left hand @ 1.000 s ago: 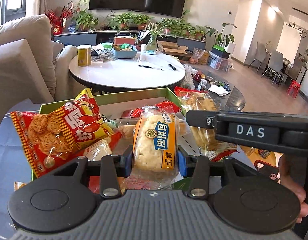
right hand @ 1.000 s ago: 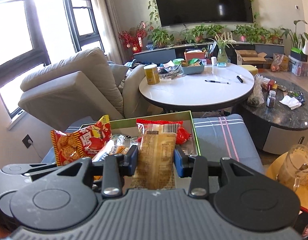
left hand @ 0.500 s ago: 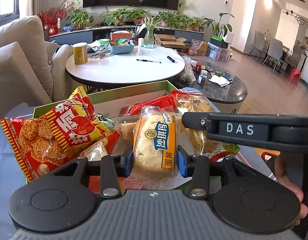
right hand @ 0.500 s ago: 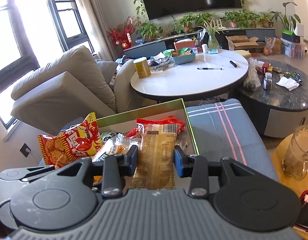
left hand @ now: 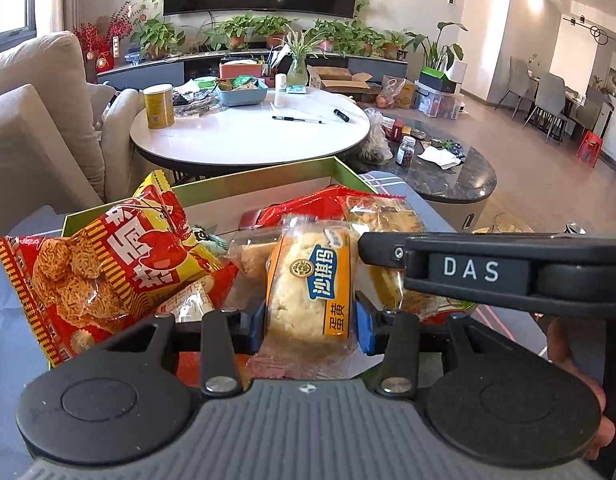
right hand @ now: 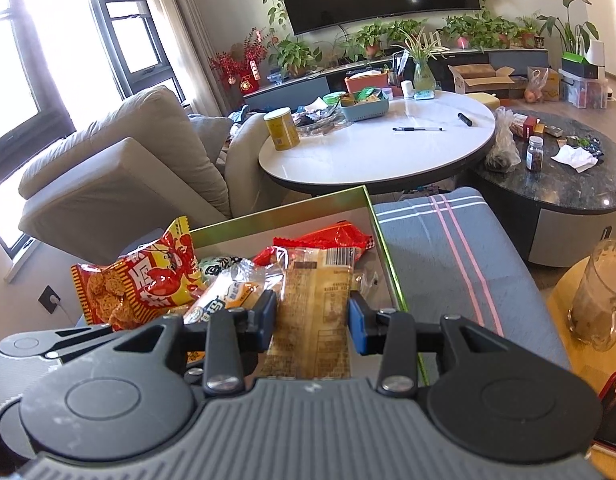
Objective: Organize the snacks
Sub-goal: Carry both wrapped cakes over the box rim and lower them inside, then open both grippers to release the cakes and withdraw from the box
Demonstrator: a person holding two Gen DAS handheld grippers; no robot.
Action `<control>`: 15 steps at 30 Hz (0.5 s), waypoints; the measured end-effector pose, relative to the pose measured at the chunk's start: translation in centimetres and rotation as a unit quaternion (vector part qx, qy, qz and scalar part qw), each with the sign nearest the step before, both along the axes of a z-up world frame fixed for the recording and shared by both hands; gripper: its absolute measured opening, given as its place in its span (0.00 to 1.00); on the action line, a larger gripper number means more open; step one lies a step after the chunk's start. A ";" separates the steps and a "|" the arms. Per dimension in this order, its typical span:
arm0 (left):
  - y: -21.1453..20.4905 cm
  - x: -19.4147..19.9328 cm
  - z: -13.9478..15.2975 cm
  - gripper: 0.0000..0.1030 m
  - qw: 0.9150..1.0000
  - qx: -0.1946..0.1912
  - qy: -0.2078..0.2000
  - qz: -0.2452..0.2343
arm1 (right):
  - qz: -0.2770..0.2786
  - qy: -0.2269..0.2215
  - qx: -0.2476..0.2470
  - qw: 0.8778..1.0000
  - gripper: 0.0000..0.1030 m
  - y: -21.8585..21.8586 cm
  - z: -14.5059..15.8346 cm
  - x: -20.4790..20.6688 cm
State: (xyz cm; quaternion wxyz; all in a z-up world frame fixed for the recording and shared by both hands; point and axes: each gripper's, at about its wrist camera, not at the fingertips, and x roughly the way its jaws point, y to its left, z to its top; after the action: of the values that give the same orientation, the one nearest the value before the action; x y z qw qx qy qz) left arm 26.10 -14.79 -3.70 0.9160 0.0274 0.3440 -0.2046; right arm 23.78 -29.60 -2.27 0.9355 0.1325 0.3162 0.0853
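- Two grippers are loaded: the left gripper (left hand: 310, 322) is clamped on a yellow-labelled cake packet (left hand: 310, 284); the right gripper (right hand: 311, 322) is clamped on a tan wrapped snack (right hand: 316, 304).
- Both packets stand upright over the near end of the green-rimmed box (right hand: 382, 240), already crowded.
- At ten o'clock in the box leans a red noodle-snack bag (left hand: 103, 268); a red wrapper (right hand: 328, 240) lies at twelve.
- Judgement: lower each packet into a free gap, release one at a time, avoid crushing neighbours.
- Beyond stands a white round table (right hand: 380, 152).
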 end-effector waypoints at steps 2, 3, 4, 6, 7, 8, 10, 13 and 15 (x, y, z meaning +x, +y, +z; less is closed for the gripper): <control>0.1 -0.1 -0.1 0.40 1.000 -0.003 0.002 0.000 | 0.001 0.001 0.000 1.000 0.71 0.0 -0.1 0.0; 0.2 -0.1 -0.1 0.43 1.000 -0.005 0.002 -0.001 | 0.002 0.002 0.001 1.000 0.71 0.1 -0.2 0.1; 0.2 -0.2 -0.1 0.45 1.000 -0.005 0.002 -0.001 | 0.002 0.003 0.001 1.000 0.71 0.1 -0.2 0.1; 0.2 -0.4 0.0 0.50 1.000 -0.003 -0.003 0.003 | 0.002 0.002 -0.002 1.000 0.71 0.2 -0.2 0.2; 0.3 -0.4 0.1 0.51 1.000 -0.002 -0.005 0.005 | 0.002 0.003 -0.004 1.000 0.71 0.2 -0.2 0.2; 0.4 -0.4 0.2 0.53 1.000 -0.002 -0.006 0.006 | 0.002 0.004 -0.005 1.000 0.71 0.2 -0.3 0.2; 0.7 -0.6 0.5 0.55 1.000 -0.005 -0.009 0.010 | 0.001 0.004 -0.008 1.000 0.71 0.3 -0.4 0.1; 1.2 -1.1 0.9 0.60 1.000 -0.004 -0.017 0.014 | 0.001 0.005 -0.005 1.000 0.71 0.1 -0.5 0.1; 1.4 -1.6 1.0 0.62 1.000 0.003 -0.023 0.016 | 0.001 0.008 -0.002 1.000 0.71 0.1 -0.5 0.1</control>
State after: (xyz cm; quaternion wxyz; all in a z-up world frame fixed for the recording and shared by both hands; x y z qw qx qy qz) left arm 24.50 -13.38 -2.70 0.9268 0.0291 0.3236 -0.1885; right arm 23.89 -29.54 -2.77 0.9330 0.1314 0.3242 0.0847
